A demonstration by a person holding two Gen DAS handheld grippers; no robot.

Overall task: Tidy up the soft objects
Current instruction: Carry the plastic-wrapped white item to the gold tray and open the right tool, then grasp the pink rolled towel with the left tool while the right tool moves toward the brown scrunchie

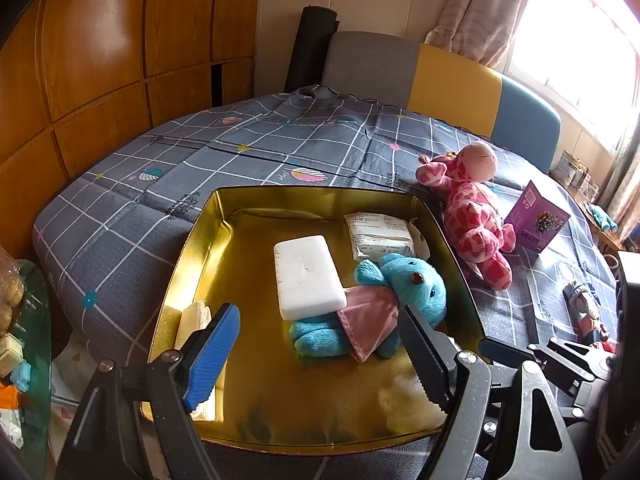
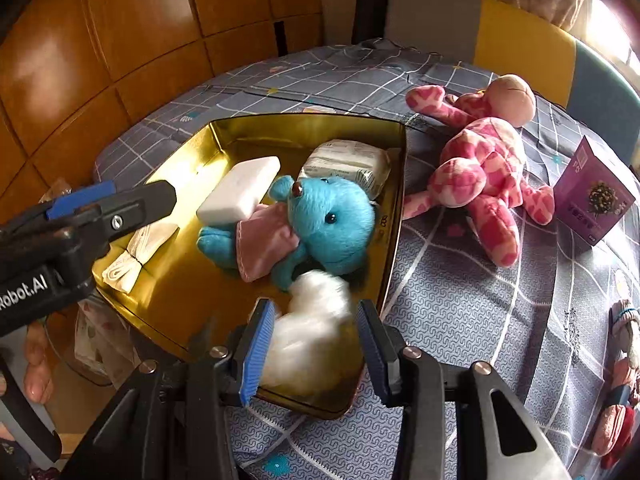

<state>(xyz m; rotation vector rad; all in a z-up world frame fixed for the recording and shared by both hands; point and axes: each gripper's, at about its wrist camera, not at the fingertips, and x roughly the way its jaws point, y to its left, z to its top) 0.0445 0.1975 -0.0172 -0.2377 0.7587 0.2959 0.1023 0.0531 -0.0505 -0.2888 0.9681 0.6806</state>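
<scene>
Release step: my right gripper [image 2: 316,344], jaws parted, drops white fluff [image 2: 312,320] into gold tin [image 2: 394,216]; left gripper [image 1: 316,344] open; pink giraffe [image 2: 480,164] next.

The tin tray [image 1: 208,232] was glossy gold inside. In it lay a bright blue plush [image 2: 328,224] in a pink cloth, and a white block [image 1: 308,276]. The spotted plush [image 2: 484,168] was pink and cream; the cover [image 1: 132,208] grey, white-checked.
</scene>
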